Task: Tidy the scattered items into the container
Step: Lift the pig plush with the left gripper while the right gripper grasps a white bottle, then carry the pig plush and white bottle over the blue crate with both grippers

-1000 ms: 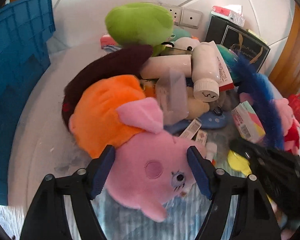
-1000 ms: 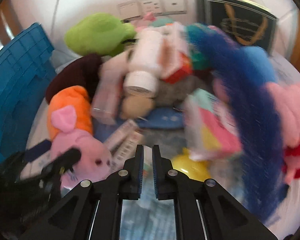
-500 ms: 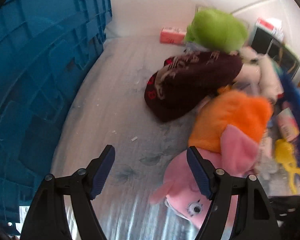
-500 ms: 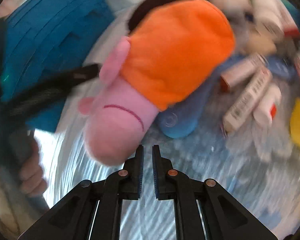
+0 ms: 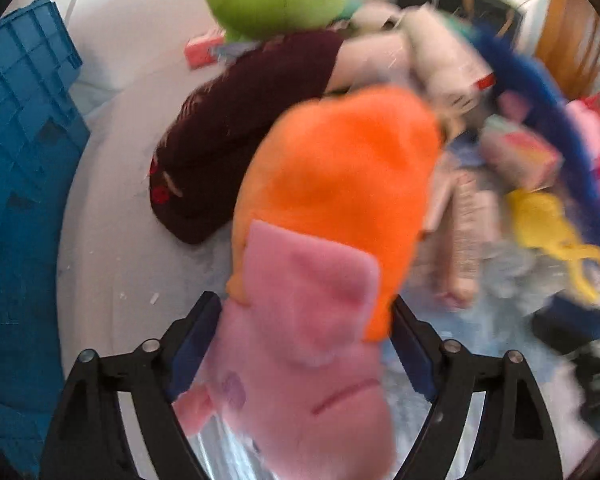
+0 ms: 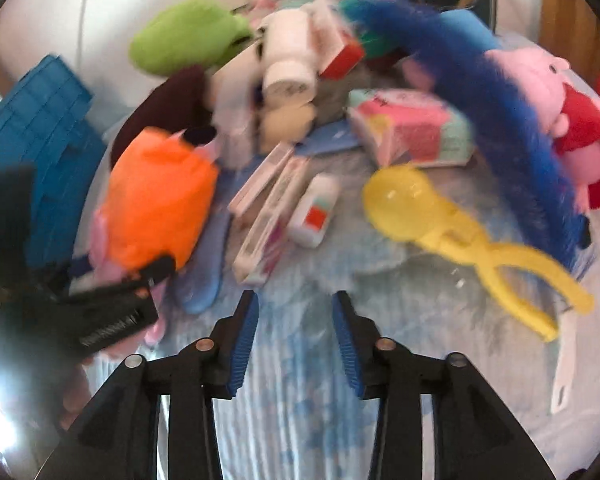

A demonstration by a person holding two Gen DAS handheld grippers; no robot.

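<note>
My left gripper (image 5: 304,344) straddles the pig plush (image 5: 300,320), contact blurred, jaws widening; my right gripper (image 6: 296,336), lower centre, is opening, empty

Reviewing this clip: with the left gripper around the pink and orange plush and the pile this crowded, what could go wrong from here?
1. The left gripper straddles the pig plush, but its jaws have just been opening and stand wide; a firm hold isn't evident, so it may slip.
2. The plush leans against the maroon cloth; lifting could drag that along.
3. The right gripper, just opening and empty, hovers near the left gripper; they might collide.
</note>
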